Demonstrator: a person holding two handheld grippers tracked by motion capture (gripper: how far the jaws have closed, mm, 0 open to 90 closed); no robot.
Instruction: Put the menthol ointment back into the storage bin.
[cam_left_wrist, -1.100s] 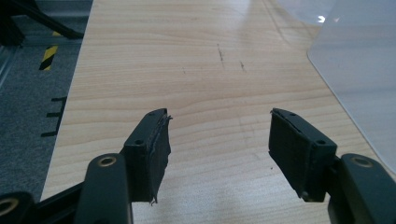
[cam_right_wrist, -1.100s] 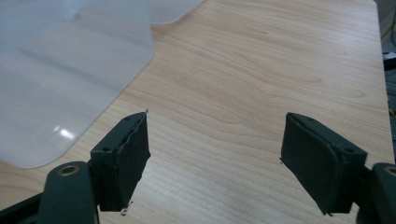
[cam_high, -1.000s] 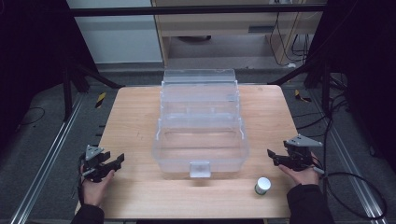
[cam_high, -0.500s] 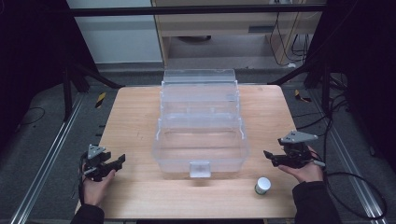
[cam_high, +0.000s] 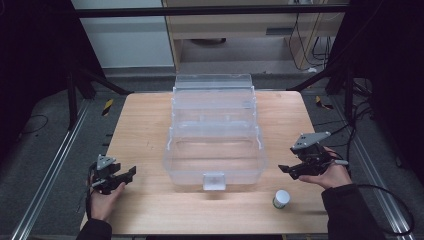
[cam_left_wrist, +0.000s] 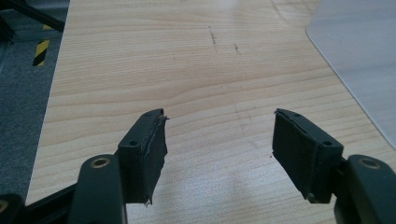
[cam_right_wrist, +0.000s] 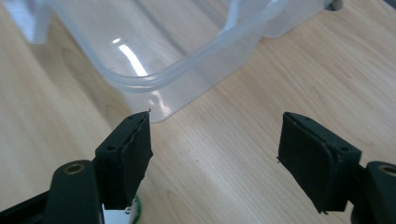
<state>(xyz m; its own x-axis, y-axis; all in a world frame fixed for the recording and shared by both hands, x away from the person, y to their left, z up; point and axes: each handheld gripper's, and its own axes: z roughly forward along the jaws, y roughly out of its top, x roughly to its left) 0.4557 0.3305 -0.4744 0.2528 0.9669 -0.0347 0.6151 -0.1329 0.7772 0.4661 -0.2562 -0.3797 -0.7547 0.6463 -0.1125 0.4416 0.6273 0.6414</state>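
Left gripper (cam_high: 116, 176) sits low at the near-left corner of the surface (cam_high: 145, 125), fingers (cam_left_wrist: 144, 154) spread wide w/ nothing between, aimed toward the clear plastic box (cam_high: 215, 150); hand palm-up under it. Box stands mid-surface, lid back, apparently empty. Small white jar (cam_high: 281, 198) upright near the front edge, right of the box, untouched, so work looks barely begun. Right gripper (cam_high: 295, 170) hovers just beyond the jar, beside the box's right wall, fingers (cam_right_wrist: 126, 158) wide, empty, tilted down.
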